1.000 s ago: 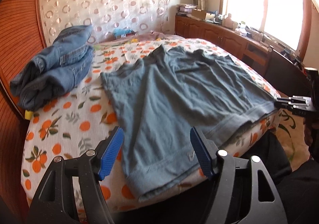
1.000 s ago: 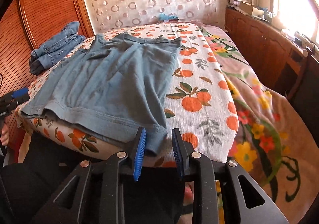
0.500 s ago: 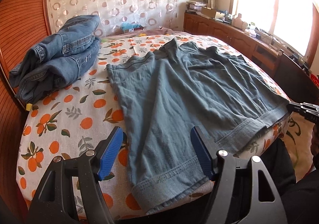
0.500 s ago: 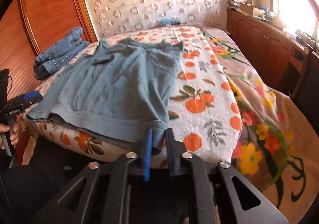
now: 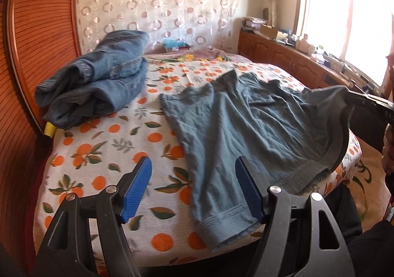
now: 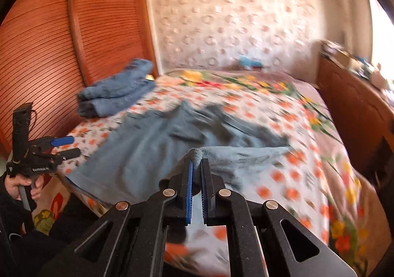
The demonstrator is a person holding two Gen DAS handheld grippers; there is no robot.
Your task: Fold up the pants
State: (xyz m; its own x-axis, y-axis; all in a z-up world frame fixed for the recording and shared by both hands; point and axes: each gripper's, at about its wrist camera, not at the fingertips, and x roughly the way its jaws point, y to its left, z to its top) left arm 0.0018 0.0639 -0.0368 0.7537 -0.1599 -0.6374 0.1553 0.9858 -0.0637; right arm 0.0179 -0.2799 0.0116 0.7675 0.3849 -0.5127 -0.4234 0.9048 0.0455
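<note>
Right gripper pinching hem corner of pants lifted off bed; left gripper spread, hovering over other leg hem at 6 o'clock. Risk: thin pinch slips, fold lands skewed

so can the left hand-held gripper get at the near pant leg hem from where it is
Probably yes: the left hand-held gripper is open, the hem lies flat just below it at the bed's edge, and nothing sits between them.
</note>
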